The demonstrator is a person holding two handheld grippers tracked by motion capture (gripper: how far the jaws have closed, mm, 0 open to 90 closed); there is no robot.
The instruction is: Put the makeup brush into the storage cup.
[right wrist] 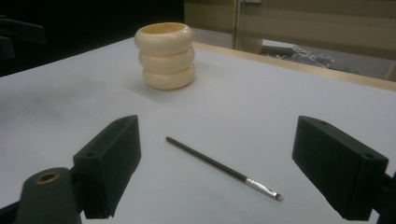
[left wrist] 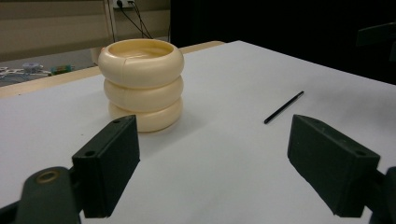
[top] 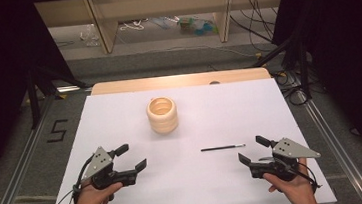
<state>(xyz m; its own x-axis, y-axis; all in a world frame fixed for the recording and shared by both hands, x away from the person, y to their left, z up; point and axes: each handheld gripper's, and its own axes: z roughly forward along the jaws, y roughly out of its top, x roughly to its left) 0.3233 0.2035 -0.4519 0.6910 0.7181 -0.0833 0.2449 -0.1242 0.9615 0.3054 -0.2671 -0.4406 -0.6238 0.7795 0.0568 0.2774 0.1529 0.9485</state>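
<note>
High view: thin brush (top: 223, 147) lies flat, near the ribbed cream holder (top: 162, 115), untouched. Right gripper (top: 251, 150) and left gripper (top: 130, 157) both spread wide, empty. Pickup and placement remain.

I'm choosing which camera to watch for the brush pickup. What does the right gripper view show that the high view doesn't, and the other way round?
Right gripper view alone: a close look at the thin brush, with its silver ferrule and tip, lying between that gripper's open jaws but farther out on the sheet.

High view alone: both hands, the left gripper and right gripper from above, the floor and table frame.

Both: the cream ringed cup, the brush and the white sheet.
</note>
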